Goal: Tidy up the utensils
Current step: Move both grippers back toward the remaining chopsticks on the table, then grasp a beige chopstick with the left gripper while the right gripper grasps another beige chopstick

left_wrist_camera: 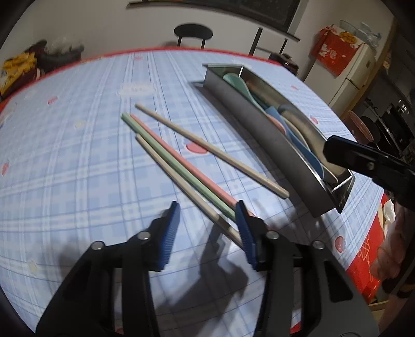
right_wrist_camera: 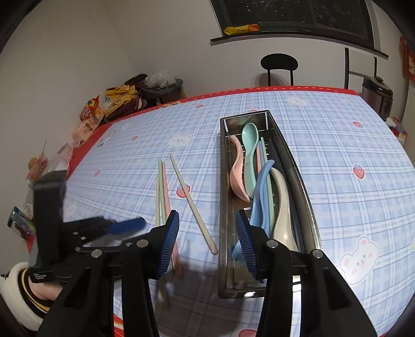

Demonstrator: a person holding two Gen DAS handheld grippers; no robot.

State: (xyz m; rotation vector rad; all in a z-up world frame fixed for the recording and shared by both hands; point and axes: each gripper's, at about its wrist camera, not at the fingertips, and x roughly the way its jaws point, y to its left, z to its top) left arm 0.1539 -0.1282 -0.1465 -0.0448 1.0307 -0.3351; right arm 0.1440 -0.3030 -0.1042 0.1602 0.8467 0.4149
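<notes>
Left wrist view: left claw [left_wrist_camera: 208, 228] part open, empty, low over table [left_wrist_camera: 77, 155]; chopsticks [left_wrist_camera: 181, 160] lie by its right pad; metal tray [left_wrist_camera: 259, 129] beyond.
Right wrist view: right claw [right_wrist_camera: 207, 243] part open, empty; spoons [right_wrist_camera: 250, 160] inside tray [right_wrist_camera: 306, 197].

A plain white wall [right_wrist_camera: 129, 46] stands behind the table with blue checked cloth [right_wrist_camera: 337, 145]. A black round-backed chair [right_wrist_camera: 278, 63] waits at upper centre, a dark window [right_wrist_camera: 298, 15] above it, a white fridge [left_wrist_camera: 347, 77] at upper right.
</notes>
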